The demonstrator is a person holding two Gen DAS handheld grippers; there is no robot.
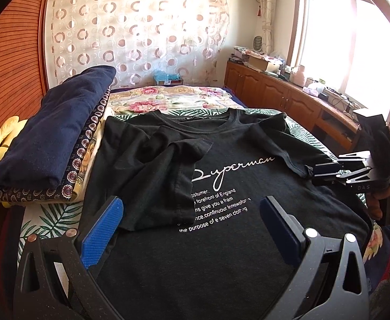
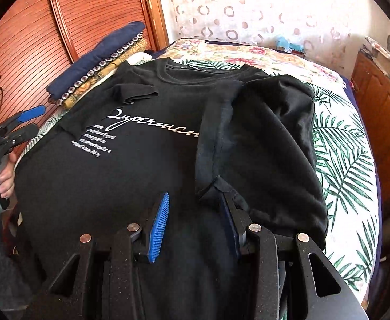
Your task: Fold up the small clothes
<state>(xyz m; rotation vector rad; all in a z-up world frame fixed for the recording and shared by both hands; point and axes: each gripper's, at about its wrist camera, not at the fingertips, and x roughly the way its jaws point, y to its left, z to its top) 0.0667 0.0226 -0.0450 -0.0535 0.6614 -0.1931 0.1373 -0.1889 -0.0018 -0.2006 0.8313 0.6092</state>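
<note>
A black T-shirt (image 1: 221,240) (image 2: 115,186) with white "Superman" lettering lies face up on the palm-leaf sheet (image 2: 349,160). Its left side and sleeve (image 1: 155,173) are folded in over the chest. My left gripper (image 1: 191,202) (image 2: 39,120) hovers wide open over the shirt's lower half, nothing between its blue pads. My right gripper (image 2: 193,194) (image 1: 313,173) stands partly open at the right sleeve (image 2: 269,146). The sleeve hem's corner (image 2: 217,184) rests against the tip of its right finger, and the pads do not press on it.
A stack of folded clothes topped by a navy piece (image 1: 56,133) (image 2: 96,56) sits left of the shirt, by the slatted wooden door (image 2: 88,8). A floral cover (image 1: 168,96) lies beyond the collar. A wooden cabinet (image 1: 275,88) lines the window wall. A hand (image 2: 5,176) holds the left gripper.
</note>
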